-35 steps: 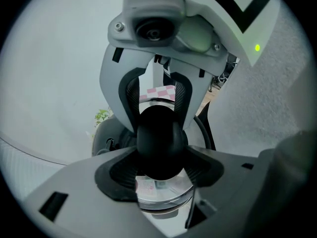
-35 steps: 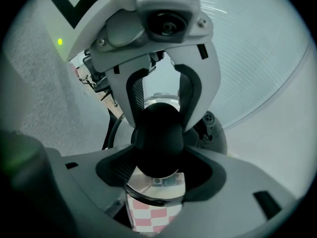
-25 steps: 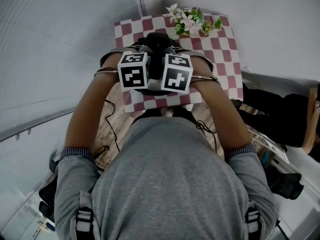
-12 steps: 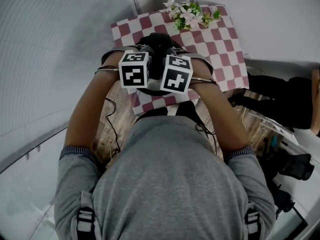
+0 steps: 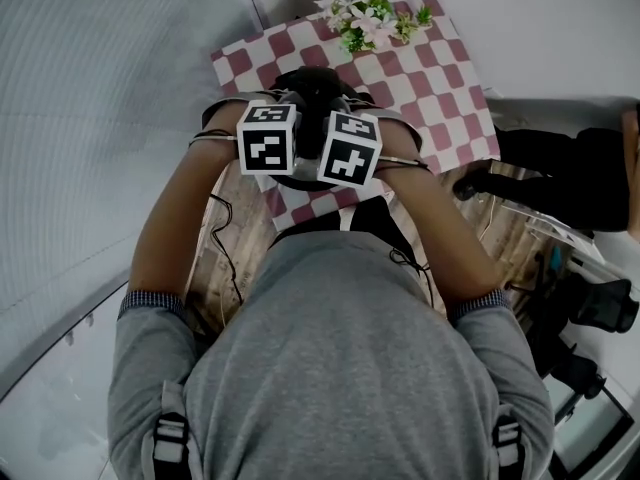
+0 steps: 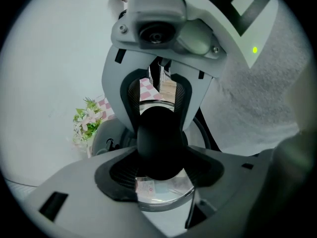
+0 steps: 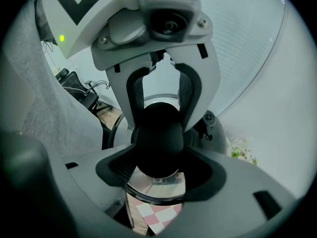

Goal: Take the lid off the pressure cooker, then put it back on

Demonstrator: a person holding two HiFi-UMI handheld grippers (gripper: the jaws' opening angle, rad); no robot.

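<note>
The pressure cooker (image 5: 312, 88) stands on the red-and-white checked cloth (image 5: 430, 78), mostly hidden under both marker cubes. Its lid has a round black knob (image 6: 159, 143) above a shiny metal rim (image 6: 166, 195). My left gripper (image 6: 161, 170) and right gripper (image 7: 158, 170) face each other over it, each shut on the knob (image 7: 158, 138) from its own side. In the head view the left gripper (image 5: 285, 163) and right gripper (image 5: 335, 168) sit side by side, pointing steeply down. Checked cloth shows under the rim (image 7: 156, 185); whether the lid rests on the pot is hidden.
A bunch of artificial flowers (image 5: 370, 18) lies at the cloth's far edge. Wooden boards (image 5: 215, 258) show below the cloth. A person in black (image 5: 570, 188) is at the right. An office chair (image 7: 81, 95) stands behind.
Both grippers have sunk a little and rolled slightly, still clamped on the knob. The head view has swung, so the table sits further up and left.
</note>
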